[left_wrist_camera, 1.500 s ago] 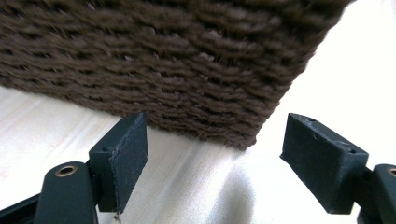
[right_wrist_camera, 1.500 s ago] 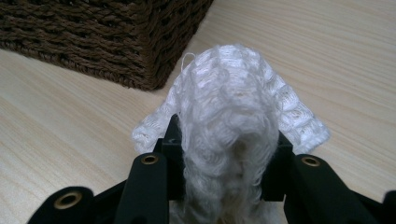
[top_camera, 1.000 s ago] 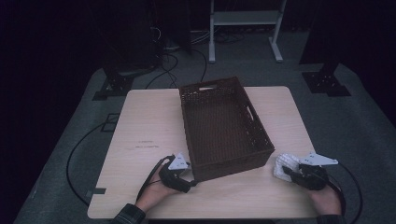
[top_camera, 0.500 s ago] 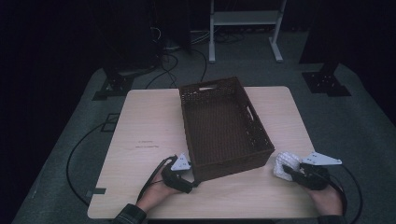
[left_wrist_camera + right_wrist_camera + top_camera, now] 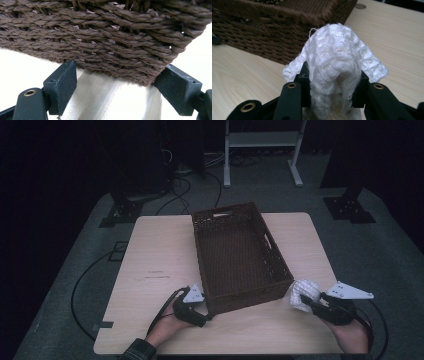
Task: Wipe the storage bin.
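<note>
1 pale wooden table (image 5: 160, 265) amid dark room, left gripper (image 5: 201, 314) apart at basket (image 5: 240, 255), right gripper (image 5: 305, 301) clamped on white cloth (image 5: 302, 293).

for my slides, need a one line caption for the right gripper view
Right gripper shut on a white knitted cloth, beside the brown woven basket on the wooden table.

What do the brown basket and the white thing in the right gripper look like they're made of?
The brown basket looks woven from twisted cord, perhaps paper rope or seagrass: braided strands with a matte, slightly fuzzy surface. The white thing held in the right gripper looks like soft knitted or waffle-weave cloth, probably cotton: ribbed loops, loose threads, floppy edges. The exact fibre of either is unclear.
</note>
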